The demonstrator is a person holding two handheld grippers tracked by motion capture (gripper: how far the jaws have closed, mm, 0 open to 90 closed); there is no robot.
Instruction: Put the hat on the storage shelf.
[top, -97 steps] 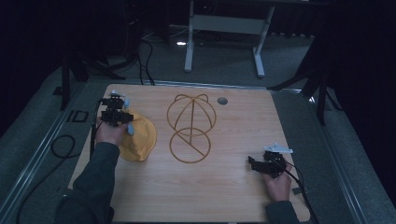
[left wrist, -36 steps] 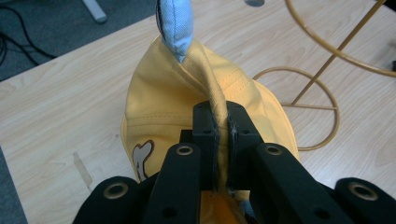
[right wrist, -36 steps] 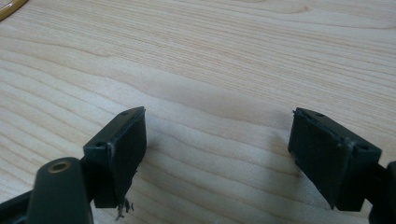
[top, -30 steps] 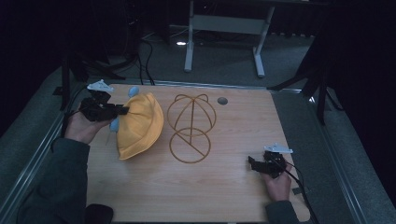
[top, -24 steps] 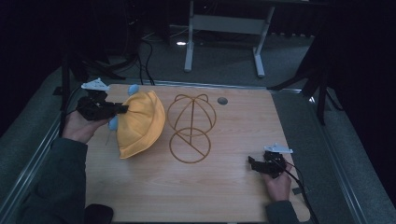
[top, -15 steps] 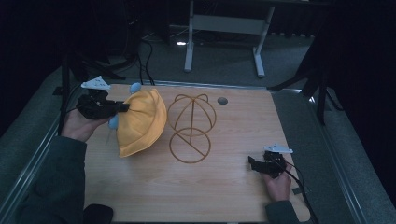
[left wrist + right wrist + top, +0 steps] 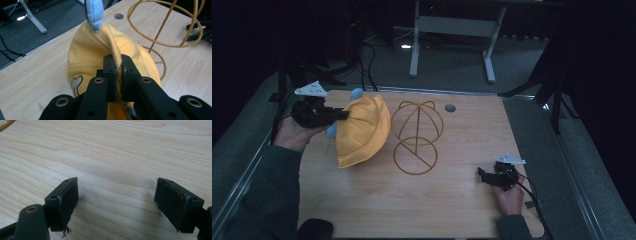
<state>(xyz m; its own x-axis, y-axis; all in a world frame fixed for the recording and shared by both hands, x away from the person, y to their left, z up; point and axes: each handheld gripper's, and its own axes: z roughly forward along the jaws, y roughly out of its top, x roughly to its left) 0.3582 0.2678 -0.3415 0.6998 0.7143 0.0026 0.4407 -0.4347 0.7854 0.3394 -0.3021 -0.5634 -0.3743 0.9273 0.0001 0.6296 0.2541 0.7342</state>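
Black jaws of the left gripper (image 7: 117,72) pinch a fold of the yellow cap (image 7: 95,57); the high view places that cap (image 7: 362,131) left of centre, beside the wire stand (image 7: 416,135). Lower right, the right gripper (image 7: 484,176) gapes wide, empty over bare table (image 7: 120,150).

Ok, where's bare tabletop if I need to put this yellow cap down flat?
Free: the near strip of the light wooden table between the left sleeve and the right tongs, and the far right beyond the gold wire hat stand. Crowded: the far left, where the left tongs hold the yellow fabric cap beside the stand.
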